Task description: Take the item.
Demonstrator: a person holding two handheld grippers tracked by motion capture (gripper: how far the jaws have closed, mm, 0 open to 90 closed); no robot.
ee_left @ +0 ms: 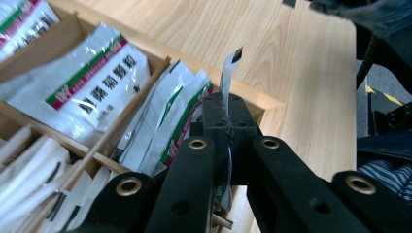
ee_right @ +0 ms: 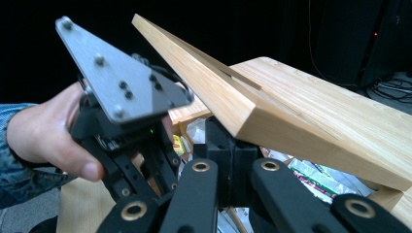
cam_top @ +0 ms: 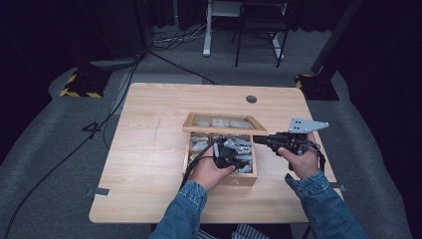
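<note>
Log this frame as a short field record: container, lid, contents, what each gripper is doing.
container: wooden box with dividers, on the table
lid: wooden lid raised, tilted back
contents: white sachets with green and red stripes, in compartments
left gripper: left gripper shut on one sachet, pinching it edge-on above the box
right gripper: right gripper shut, its tips under the lid's edge; whether it props the lid cannot be told

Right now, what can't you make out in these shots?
- Sachet held by the left gripper: print unreadable, seen edge-on in the left gripper view.
- Box contents: too small in the high view, partly under the left hand.
- Right gripper contact with lid: hidden behind its fingers.
</note>
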